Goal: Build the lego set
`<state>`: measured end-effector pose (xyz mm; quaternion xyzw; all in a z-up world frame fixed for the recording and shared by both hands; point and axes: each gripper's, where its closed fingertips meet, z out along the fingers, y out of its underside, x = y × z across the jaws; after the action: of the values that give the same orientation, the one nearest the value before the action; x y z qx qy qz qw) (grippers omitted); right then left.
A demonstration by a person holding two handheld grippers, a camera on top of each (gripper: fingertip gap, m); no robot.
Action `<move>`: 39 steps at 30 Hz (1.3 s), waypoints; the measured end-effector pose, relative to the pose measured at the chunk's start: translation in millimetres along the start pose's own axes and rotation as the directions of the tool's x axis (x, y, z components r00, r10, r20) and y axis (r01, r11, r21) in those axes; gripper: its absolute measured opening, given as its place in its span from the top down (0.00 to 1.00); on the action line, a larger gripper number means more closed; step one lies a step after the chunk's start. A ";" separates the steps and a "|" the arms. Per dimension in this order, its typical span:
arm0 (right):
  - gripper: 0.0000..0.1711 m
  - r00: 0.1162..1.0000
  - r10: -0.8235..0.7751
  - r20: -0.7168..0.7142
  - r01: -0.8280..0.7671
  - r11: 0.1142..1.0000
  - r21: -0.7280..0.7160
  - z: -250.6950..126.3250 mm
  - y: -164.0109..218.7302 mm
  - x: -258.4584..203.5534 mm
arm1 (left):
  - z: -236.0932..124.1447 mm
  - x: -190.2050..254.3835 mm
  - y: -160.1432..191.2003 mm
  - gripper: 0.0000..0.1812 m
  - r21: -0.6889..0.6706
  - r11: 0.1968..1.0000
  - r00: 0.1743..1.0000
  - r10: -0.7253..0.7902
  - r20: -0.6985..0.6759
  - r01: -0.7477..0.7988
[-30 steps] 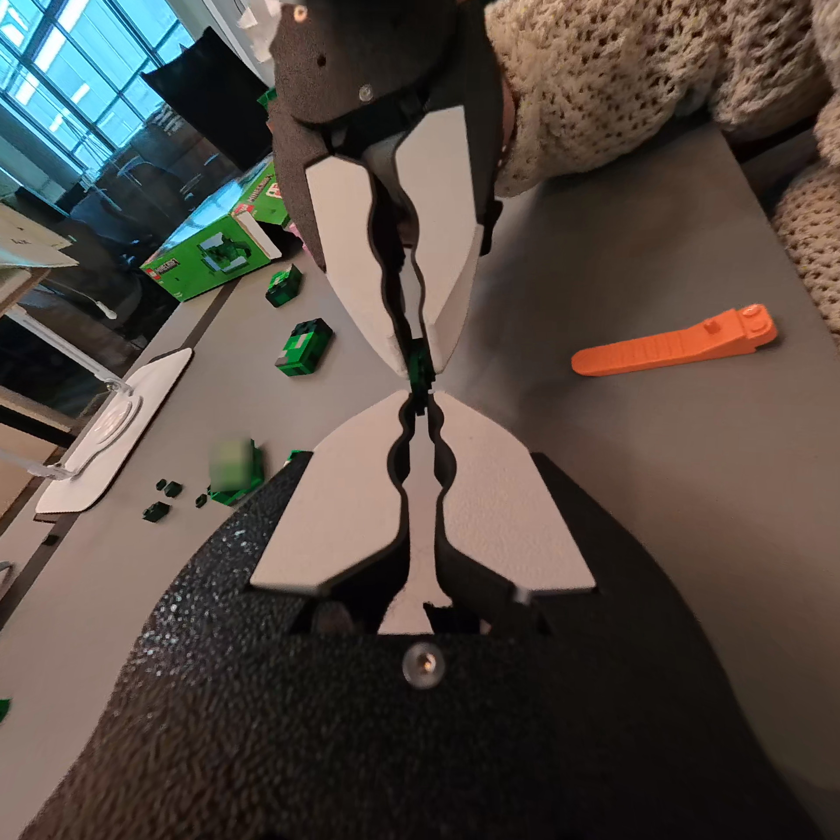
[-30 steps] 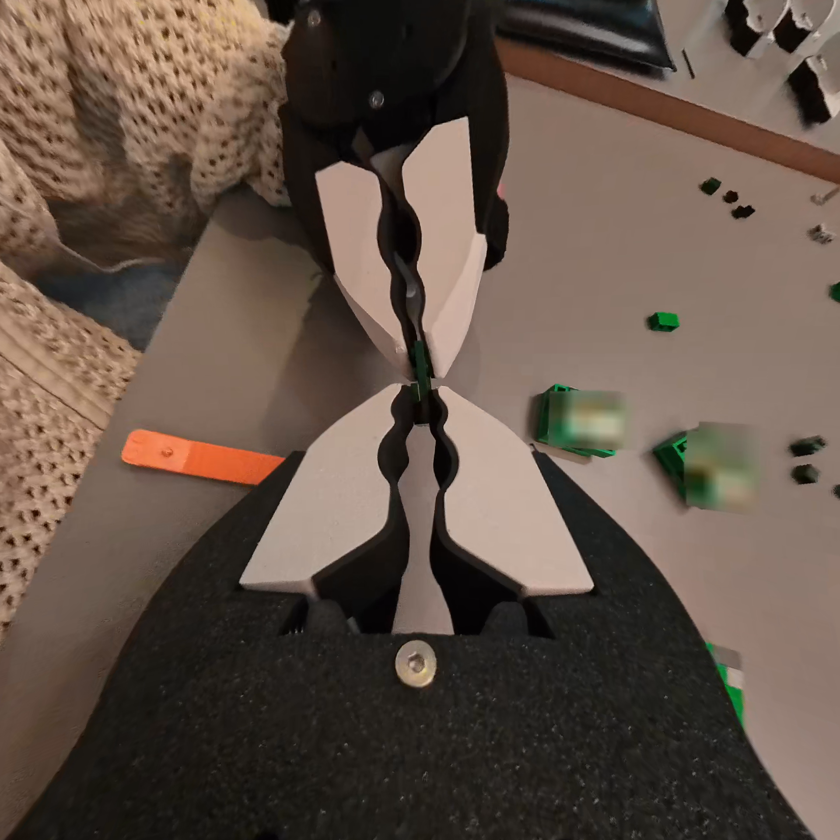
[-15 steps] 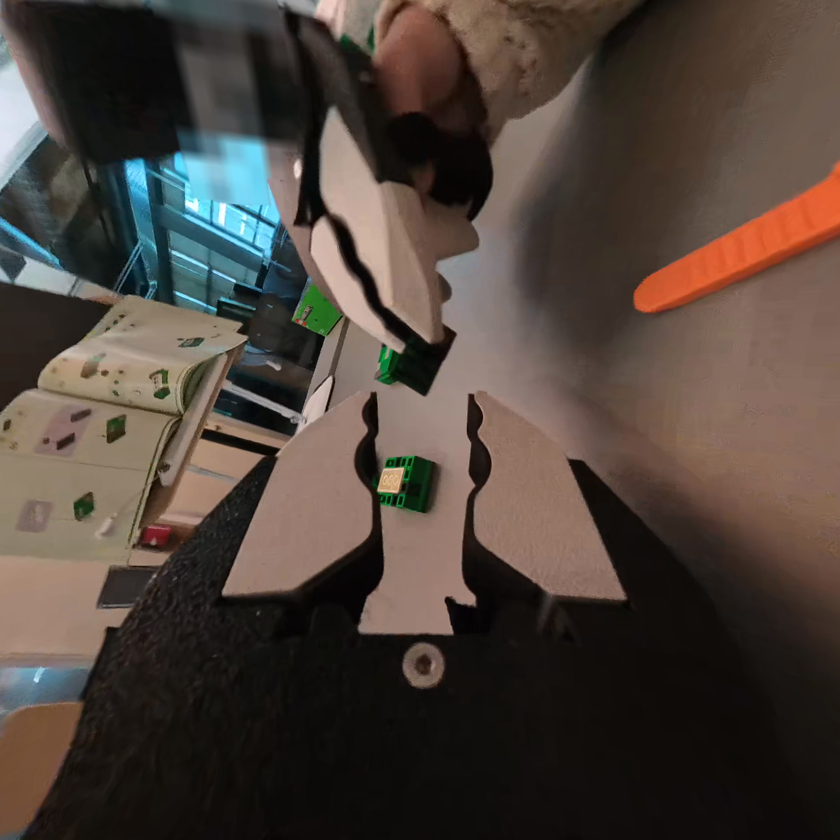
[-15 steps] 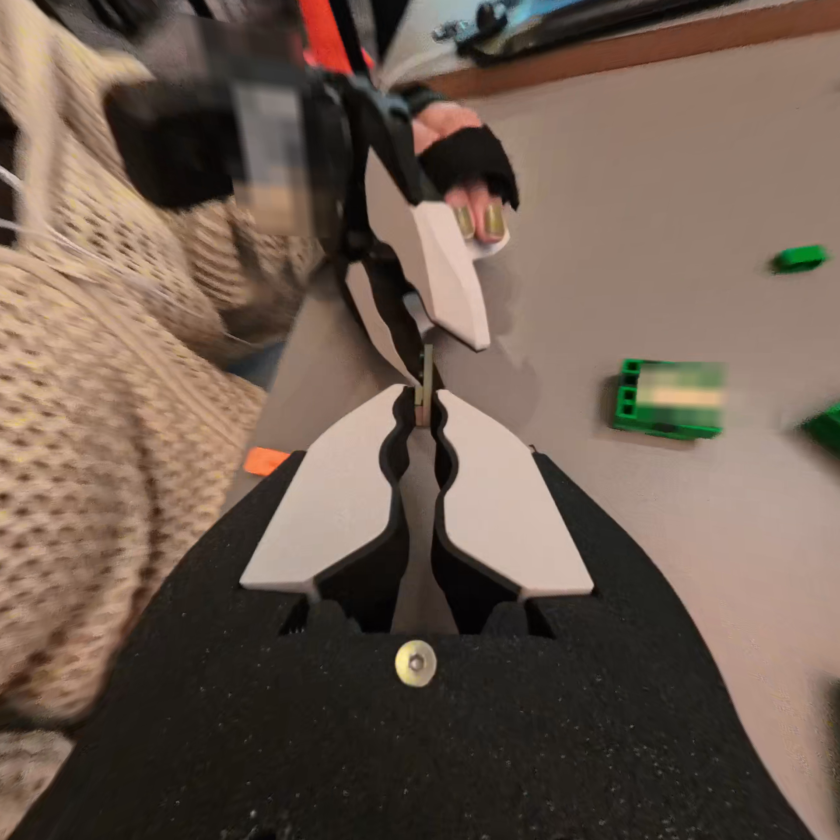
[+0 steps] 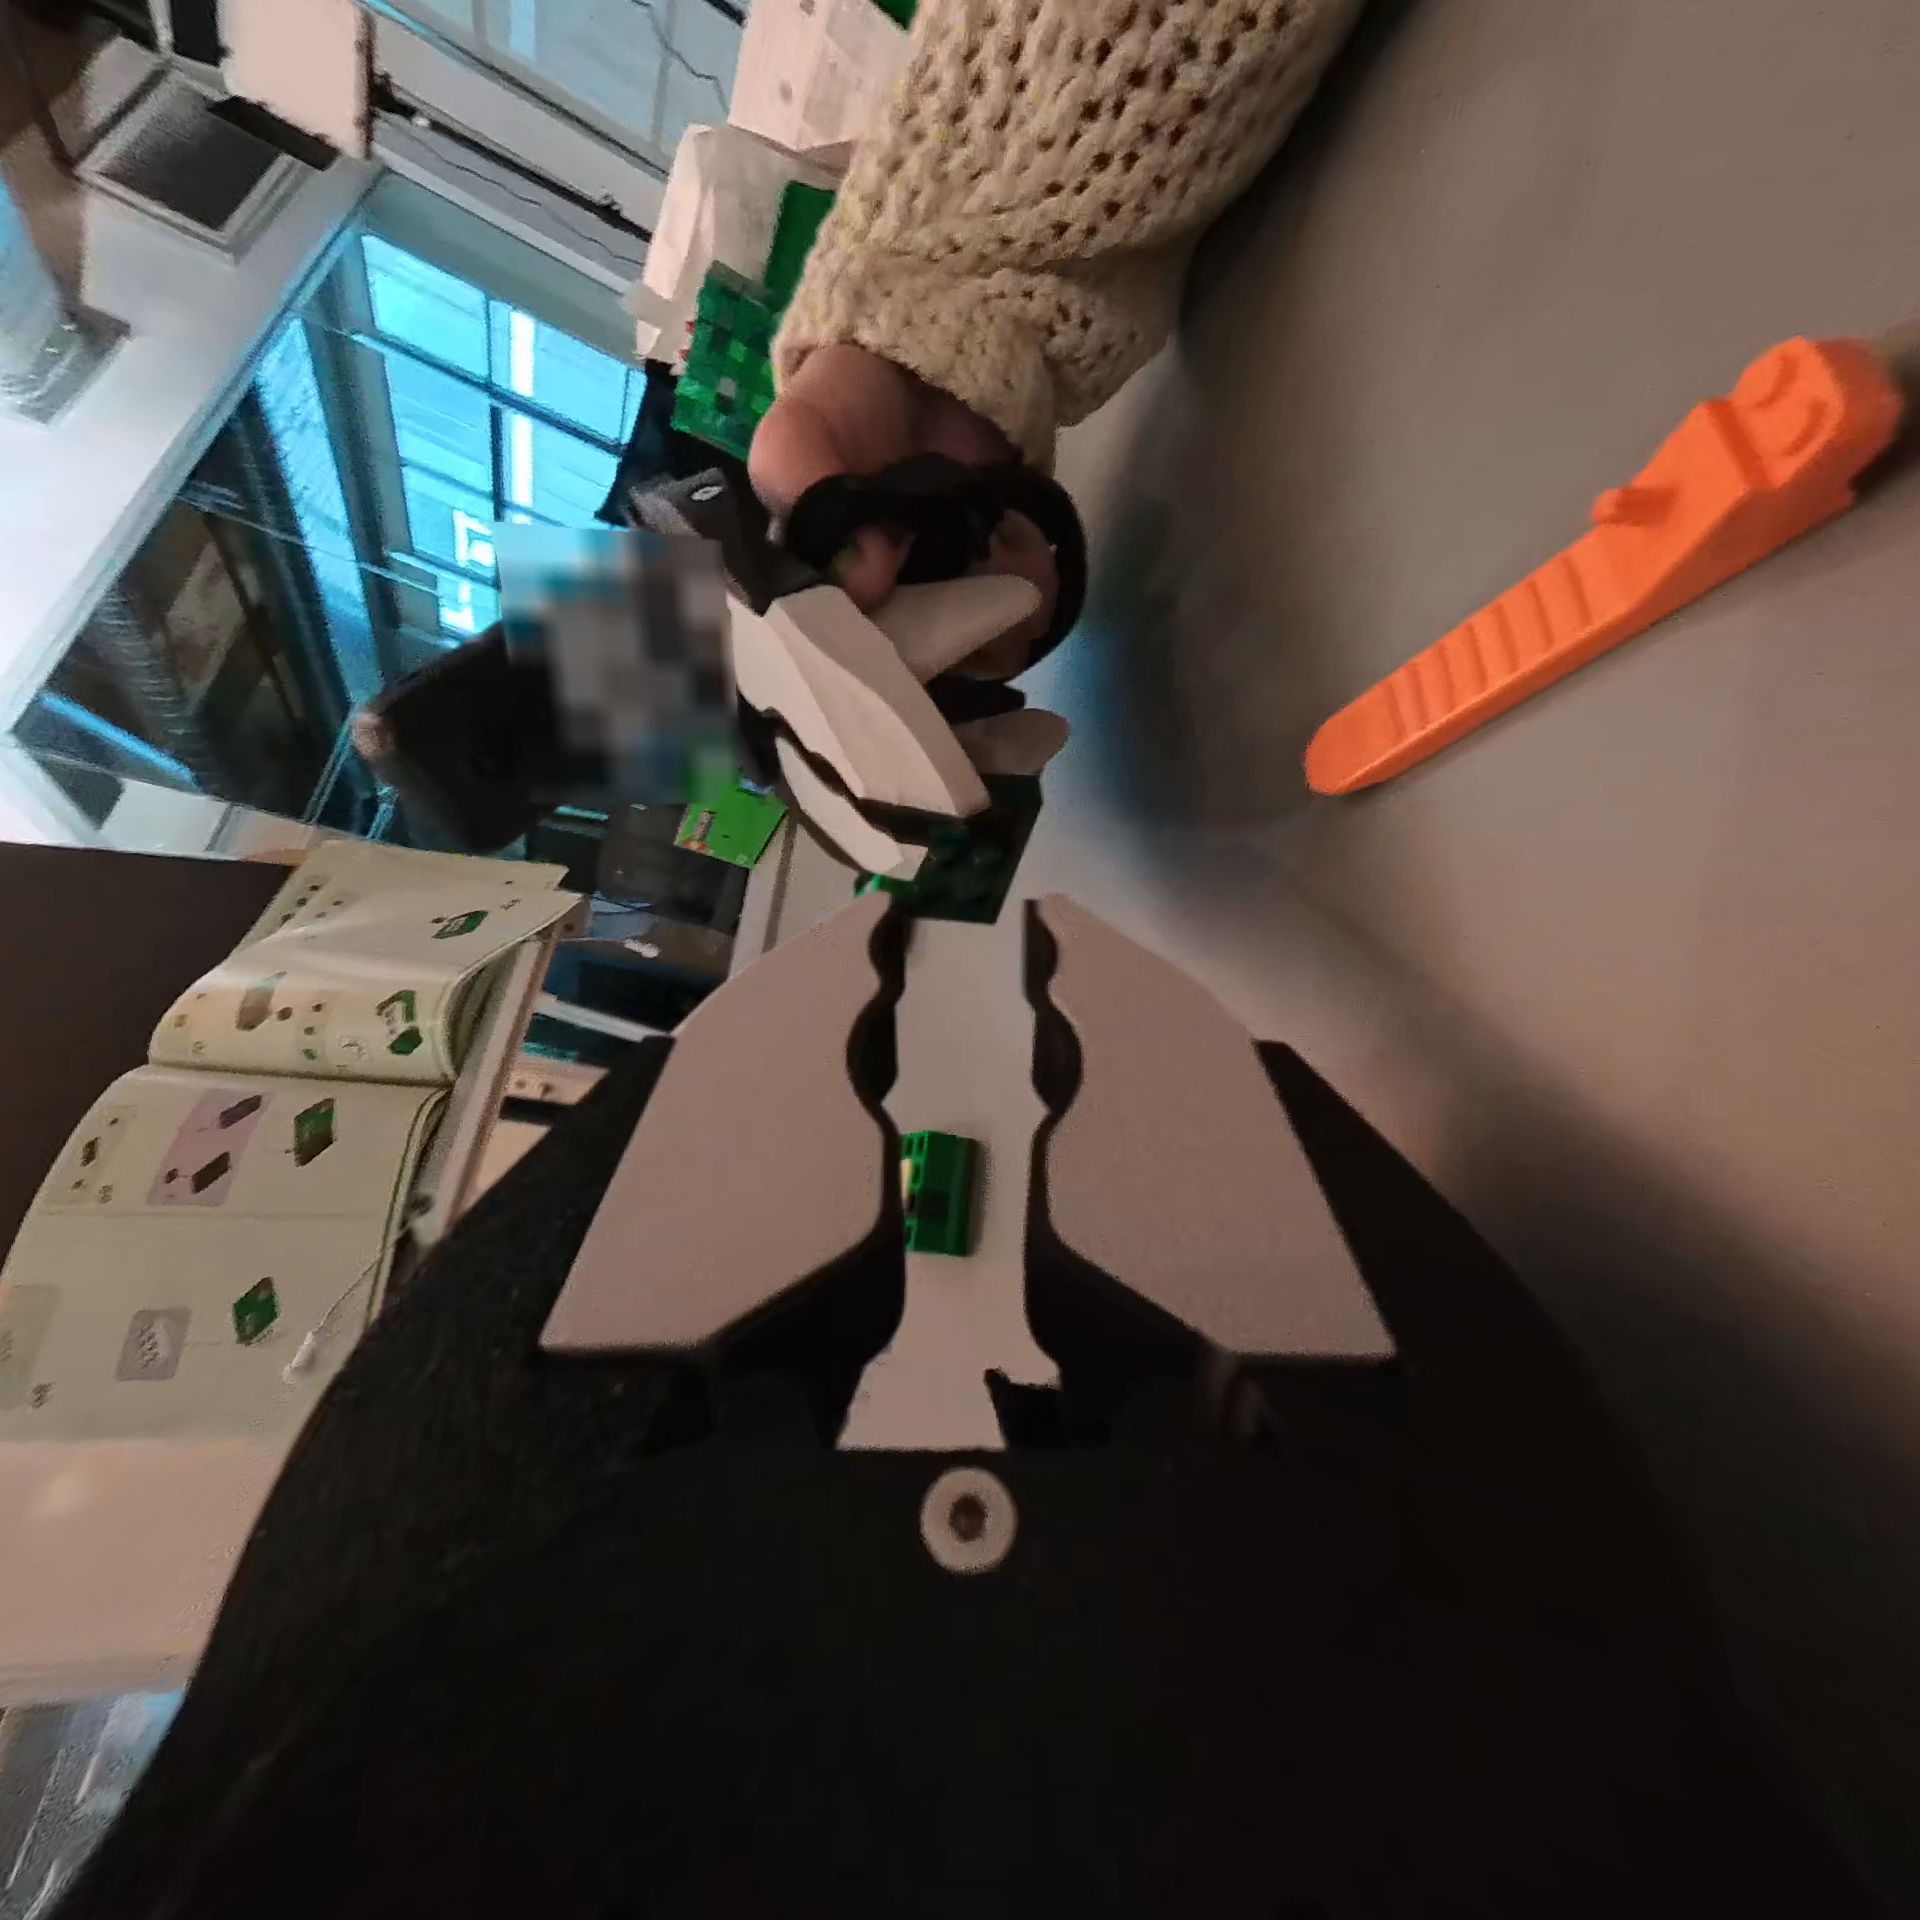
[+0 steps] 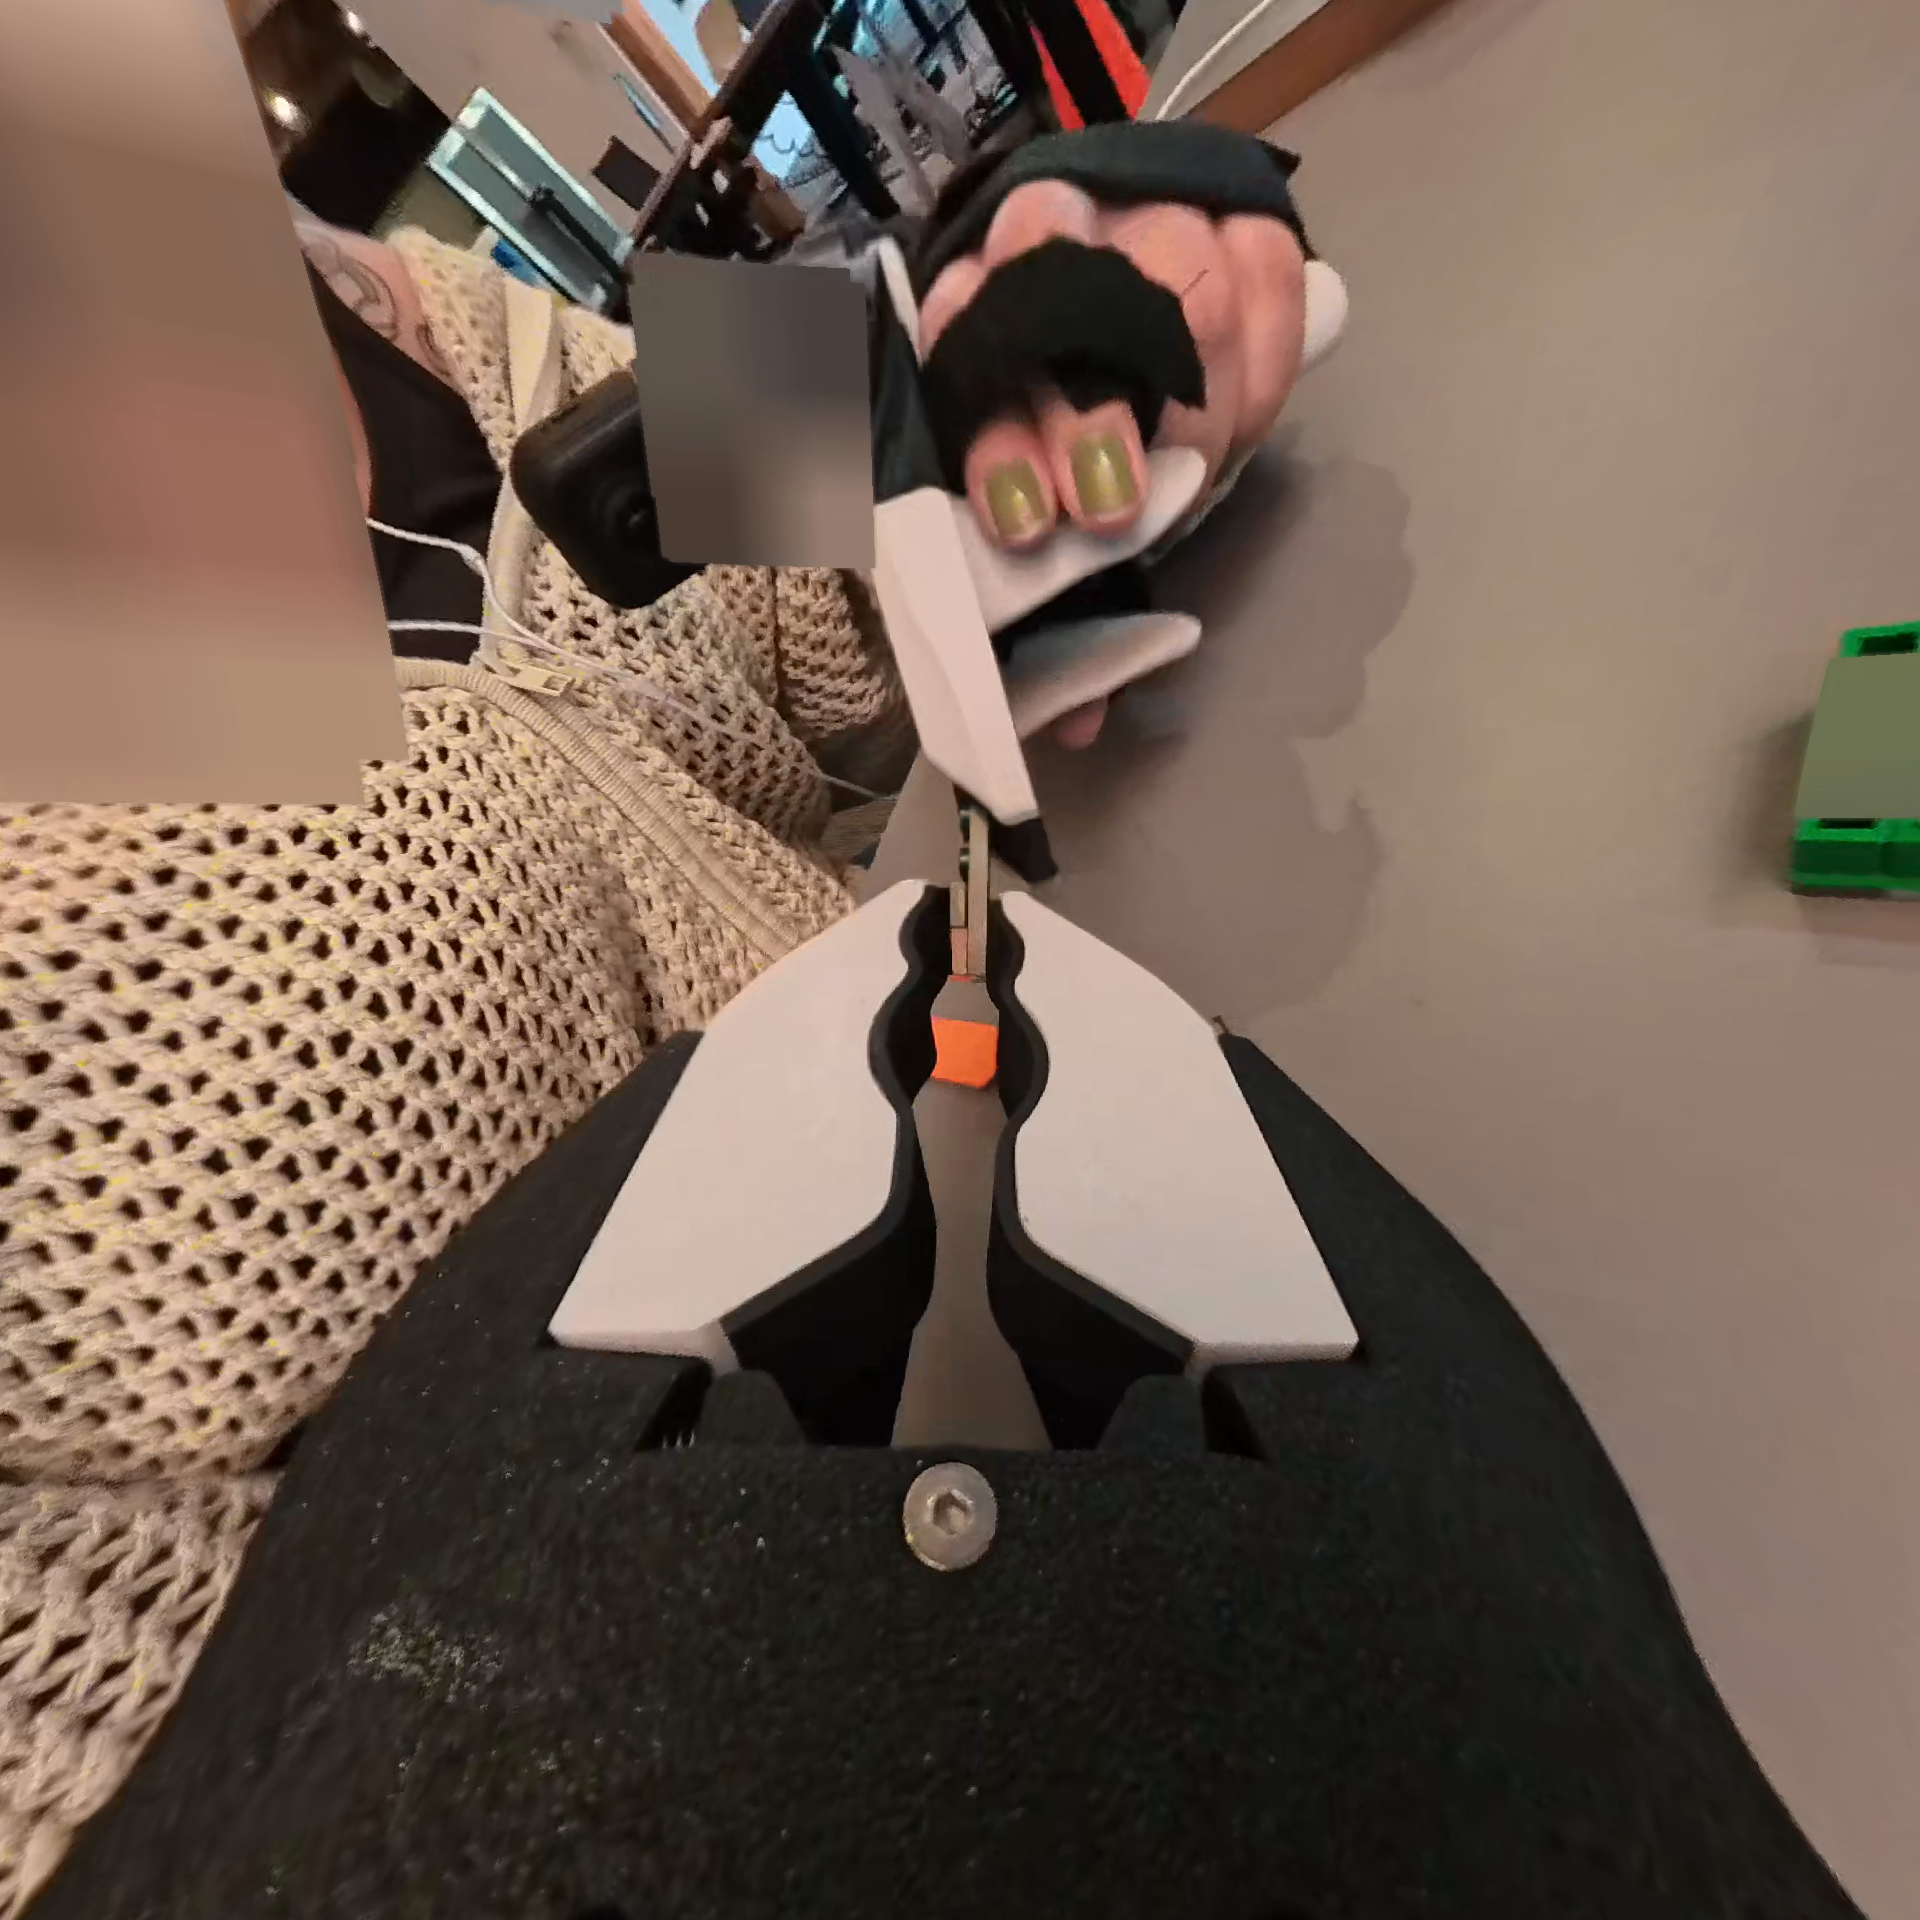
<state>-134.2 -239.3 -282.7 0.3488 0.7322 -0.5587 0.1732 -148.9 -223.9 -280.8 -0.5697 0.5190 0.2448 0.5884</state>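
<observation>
My right gripper is clamped on a thin dark green plate, studded, held edge-on above the grey table. My left gripper fingers apart, empty. No readable writing.

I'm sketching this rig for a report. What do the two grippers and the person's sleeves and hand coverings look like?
Each gripper, left and right, has a black grainy body, a round screw near its base and two pale grey fingers with wavy black inner edges. The sleeve is cream open-knit. Black fingerless gloves cover the hands.
</observation>
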 end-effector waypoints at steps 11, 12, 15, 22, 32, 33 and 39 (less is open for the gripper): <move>0.96 0.999 0.048 0.021 -0.048 0.999 -0.008 -0.1 4.9 5.0 | 1.4 9.5 -6.8 0.89 0.040 0.999 0.998 -0.032 -0.052 0.034; 0.96 0.999 0.047 0.014 -0.047 0.999 -0.020 1.1 7.0 6.0 | 1.5 10.5 -6.2 0.88 0.035 0.999 0.997 -0.040 -0.060 0.042; 0.96 0.998 0.053 0.023 -0.053 0.999 -0.008 -0.6 4.8 4.8 | 0.6 8.4 -5.9 0.87 0.041 0.998 0.997 -0.054 -0.049 0.056; 0.96 0.996 0.073 0.060 -0.071 0.997 -0.036 0.0 10.0 -0.7 | -1.0 11.9 -4.1 0.91 0.033 0.996 0.994 -0.081 -0.078 0.084; 0.82 0.973 -0.115 -0.202 0.159 0.963 0.216 -25.8 -28.4 14.7 | -7.0 -17.5 25.8 0.92 -0.021 0.872 0.871 -0.490 -0.019 0.490; 0.78 0.956 -0.168 -0.242 0.225 0.947 0.231 -28.3 -32.6 13.3 | -8.0 -20.4 28.9 0.92 -0.019 0.845 0.845 -0.534 -0.015 0.534; 0.70 0.575 -0.506 -0.643 0.656 0.755 -0.008 -38.3 -47.3 27.5 | -11.0 -24.4 37.1 0.92 -0.009 0.729 0.727 -0.684 -0.057 0.685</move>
<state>-181.5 -200.8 -255.3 0.2649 0.7503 -0.5215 -0.3081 -193.5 -218.1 -272.4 -0.7239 0.2906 -0.0086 0.6257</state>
